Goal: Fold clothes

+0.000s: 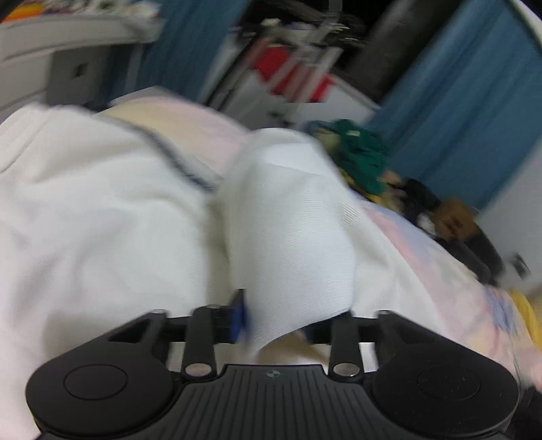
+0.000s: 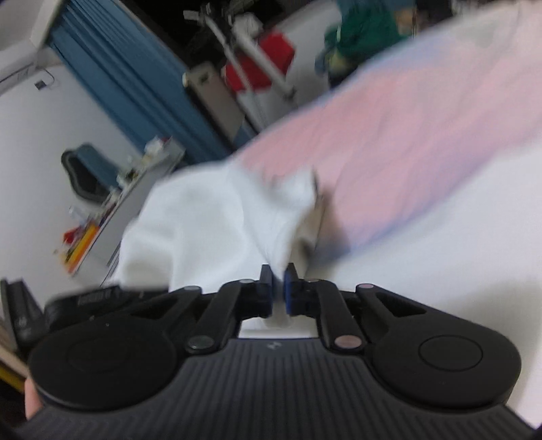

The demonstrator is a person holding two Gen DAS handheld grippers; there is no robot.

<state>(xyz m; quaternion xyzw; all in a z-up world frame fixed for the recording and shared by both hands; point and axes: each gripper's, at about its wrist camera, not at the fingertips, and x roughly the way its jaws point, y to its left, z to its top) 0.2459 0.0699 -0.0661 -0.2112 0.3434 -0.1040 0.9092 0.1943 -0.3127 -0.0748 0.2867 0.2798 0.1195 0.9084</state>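
A white garment [image 1: 101,210] with a dark-trimmed edge [image 1: 176,159] lies spread over a pink sheet [image 1: 203,122]. One folded flap of it [image 1: 291,220] runs down between the jaws of my left gripper [image 1: 274,325]. Those jaws stand apart and the cloth hangs loose between them; the right pad is hidden behind it. In the right wrist view, my right gripper [image 2: 279,281] is shut on a bunched corner of the white garment [image 2: 210,216], lifted off the pink sheet [image 2: 406,128]. Both views are blurred.
A pile of green and dark clothes [image 1: 359,152] lies at the sheet's far right edge, and shows as the green clothes [image 2: 366,27]. Blue curtains [image 1: 457,101], a red box on a metal rack [image 2: 261,61], a cluttered shelf [image 2: 135,189] and a dark chair [image 2: 84,169] stand around.
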